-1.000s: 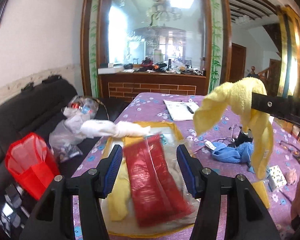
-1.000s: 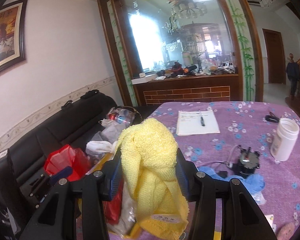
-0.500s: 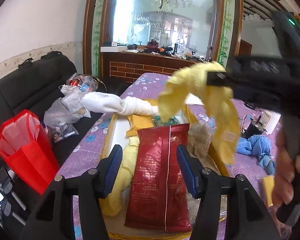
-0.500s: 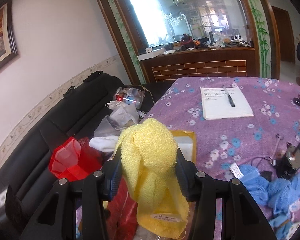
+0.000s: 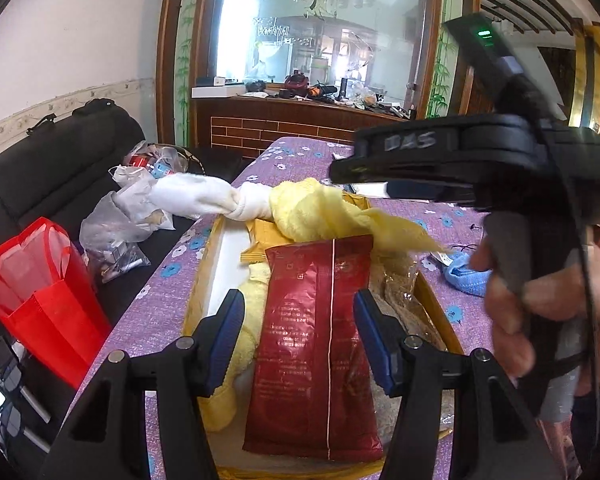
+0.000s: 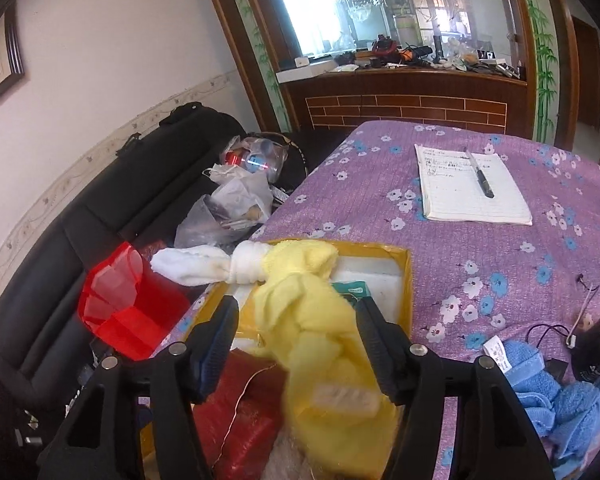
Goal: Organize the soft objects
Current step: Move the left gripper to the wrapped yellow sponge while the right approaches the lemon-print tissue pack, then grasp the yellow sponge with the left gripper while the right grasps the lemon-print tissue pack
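A yellow towel lies in the yellow box between the fingers of my right gripper, whose jaws stand wide and no longer pinch it. It also shows in the left wrist view, draped at the box's far end beside a knotted white cloth. My left gripper is open and empty above a dark red packet lying in the box. Another yellow cloth lies under the packet. A blue towel lies on the table to the right.
A red bag and clear plastic bags sit on the black sofa to the left. A notebook with a pen lies further back on the purple tablecloth. A small black device sits at right.
My right gripper has carried the yellow towel left and down into the box and opened, letting it drop. My left gripper has stayed open over the red packet.
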